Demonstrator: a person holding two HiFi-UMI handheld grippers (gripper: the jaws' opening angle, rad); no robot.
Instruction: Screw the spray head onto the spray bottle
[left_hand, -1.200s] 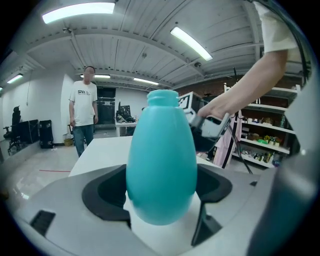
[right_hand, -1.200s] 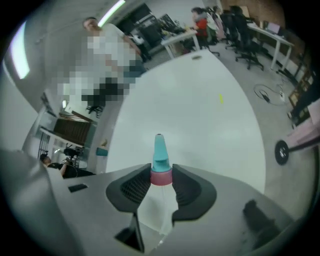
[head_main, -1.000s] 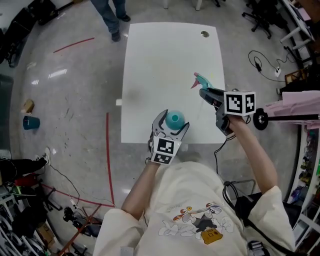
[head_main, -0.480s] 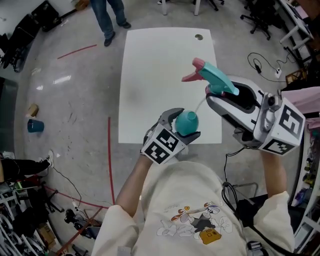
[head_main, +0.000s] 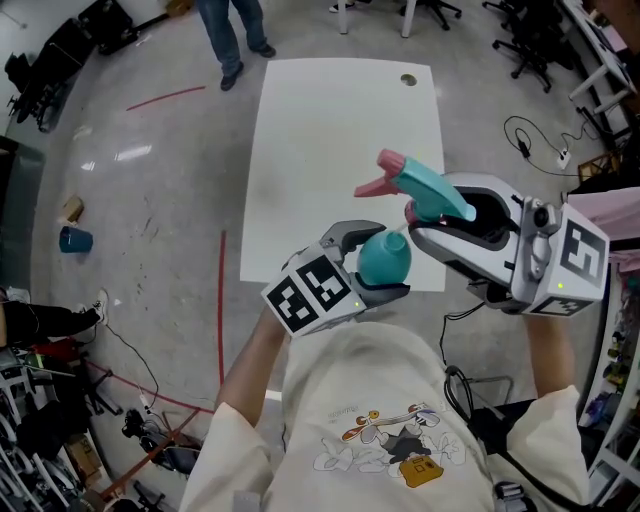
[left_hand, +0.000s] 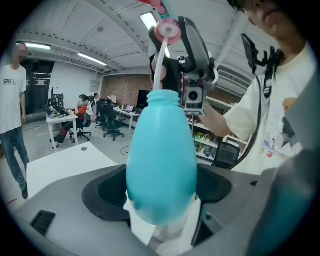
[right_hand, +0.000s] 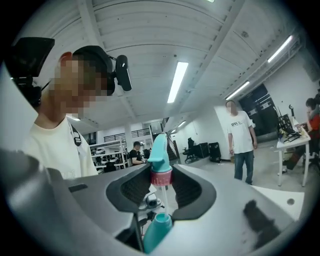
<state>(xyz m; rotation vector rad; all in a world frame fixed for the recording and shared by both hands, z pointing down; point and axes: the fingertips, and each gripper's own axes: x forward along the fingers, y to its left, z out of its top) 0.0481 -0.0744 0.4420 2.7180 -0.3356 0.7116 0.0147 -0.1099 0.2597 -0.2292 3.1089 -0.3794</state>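
My left gripper is shut on the belly of a teal spray bottle, held upright in the air off the table's near edge. In the left gripper view the bottle fills the space between the jaws. My right gripper is shut on the teal spray head, whose pink trigger points left. The head's pink collar hangs a short way above the open bottle neck. The thin white dip tube runs from the collar down into the neck.
The white table lies below, with a round cable hole at its far right. A person's legs stand at the far left corner. Office chairs, floor cables, red tape lines and a blue cup surround it.
Both grippers have risen from the table toward the head camera. The spray head has swung in over the bottle and its tube now enters the neck.
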